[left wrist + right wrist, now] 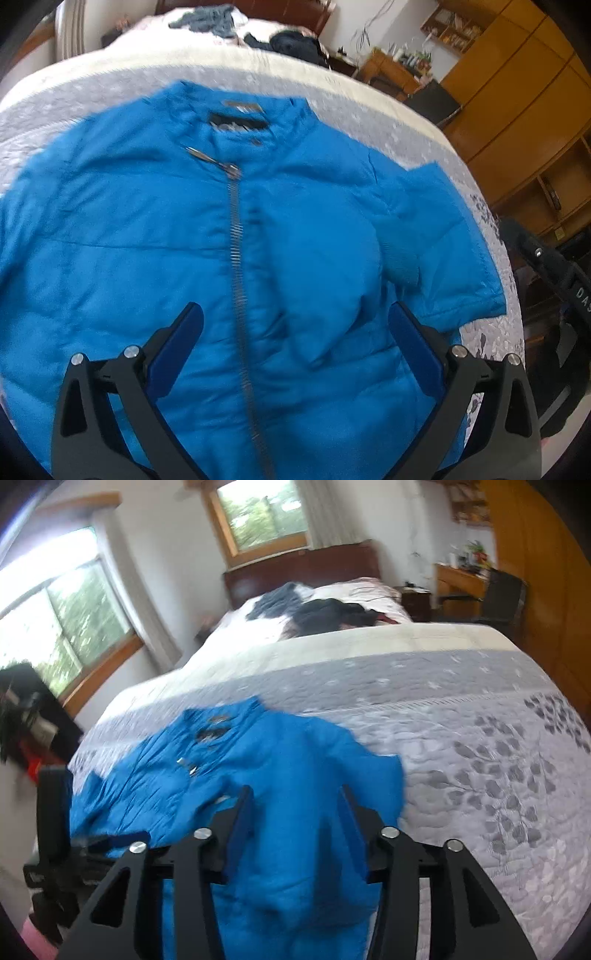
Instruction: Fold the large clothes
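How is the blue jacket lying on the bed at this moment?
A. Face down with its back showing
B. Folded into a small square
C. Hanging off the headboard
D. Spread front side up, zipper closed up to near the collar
D. In the left wrist view the blue jacket lies spread on the quilt, zipper running up its front to the pull near the collar.

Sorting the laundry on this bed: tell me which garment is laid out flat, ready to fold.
The blue jacket, zipped and spread on the grey quilt by both open grippers. The dark clothes near the headboard lie in crumpled heaps.
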`<state>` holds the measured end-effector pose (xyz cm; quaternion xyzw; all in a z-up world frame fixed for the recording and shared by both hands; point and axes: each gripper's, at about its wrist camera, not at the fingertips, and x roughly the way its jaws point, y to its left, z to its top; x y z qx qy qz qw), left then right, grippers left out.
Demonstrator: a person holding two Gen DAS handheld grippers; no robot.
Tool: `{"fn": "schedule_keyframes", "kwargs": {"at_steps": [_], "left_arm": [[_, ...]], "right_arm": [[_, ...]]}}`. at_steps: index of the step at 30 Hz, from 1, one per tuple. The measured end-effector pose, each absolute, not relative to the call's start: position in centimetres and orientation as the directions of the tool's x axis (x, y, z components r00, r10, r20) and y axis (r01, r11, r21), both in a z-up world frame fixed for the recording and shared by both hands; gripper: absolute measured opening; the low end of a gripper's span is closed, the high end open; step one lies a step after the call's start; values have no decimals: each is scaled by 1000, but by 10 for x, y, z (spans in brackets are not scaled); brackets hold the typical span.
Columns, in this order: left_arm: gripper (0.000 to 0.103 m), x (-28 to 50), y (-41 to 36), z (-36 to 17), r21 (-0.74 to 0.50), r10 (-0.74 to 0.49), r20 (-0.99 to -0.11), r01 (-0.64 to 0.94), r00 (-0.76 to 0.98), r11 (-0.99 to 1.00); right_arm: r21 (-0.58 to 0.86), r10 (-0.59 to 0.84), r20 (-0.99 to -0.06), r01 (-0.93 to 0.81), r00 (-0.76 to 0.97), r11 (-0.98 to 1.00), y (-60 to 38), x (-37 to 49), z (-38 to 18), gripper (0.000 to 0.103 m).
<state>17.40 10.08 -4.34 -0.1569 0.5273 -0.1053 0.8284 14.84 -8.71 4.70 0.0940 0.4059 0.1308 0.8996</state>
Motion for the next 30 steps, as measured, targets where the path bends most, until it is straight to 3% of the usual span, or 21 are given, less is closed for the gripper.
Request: {"fn": "schedule_keyframes", "kwargs": {"at_steps": [1,2,4,8,11,17,22,26,30], "left_arm": [[81,178,95,-48,-371,-344,-845,14,409,928],[66,181,92,-51,-376,-352,-846,19,400,926],[49,185,82,-54,-375,-354,-843,30,405,927],[26,185,75,-46,-334,-316,-833,43,455,942],[17,181,97,-33,-373,-334,-802,22,496,928],[17,167,150,-9,-326,-248,-767,-26,592,945],[19,174,175,-40,-308,-231,-826,-69,514,949],[31,172,185,-51,-312,-238,-829,-66,507,948],[52,161,187,-33,-240,-165,-820,-67,548,969]], "right_arm": [[282,316,-717,-156,621,947,-92,150,43,49],[306,331,-715,-150,615,940,-99,152,39,50],[324,340,-717,-142,608,935,-107,155,35,50],[334,335,-717,-121,611,935,-121,157,32,49],[354,355,-717,-126,600,927,-119,160,30,49],[480,508,-711,-193,485,856,-103,169,9,49],[463,484,-779,-155,399,873,-86,181,-26,47],[458,480,-786,-156,388,875,-81,184,-41,47],[446,469,-786,-155,402,881,-79,179,-32,48]]}}
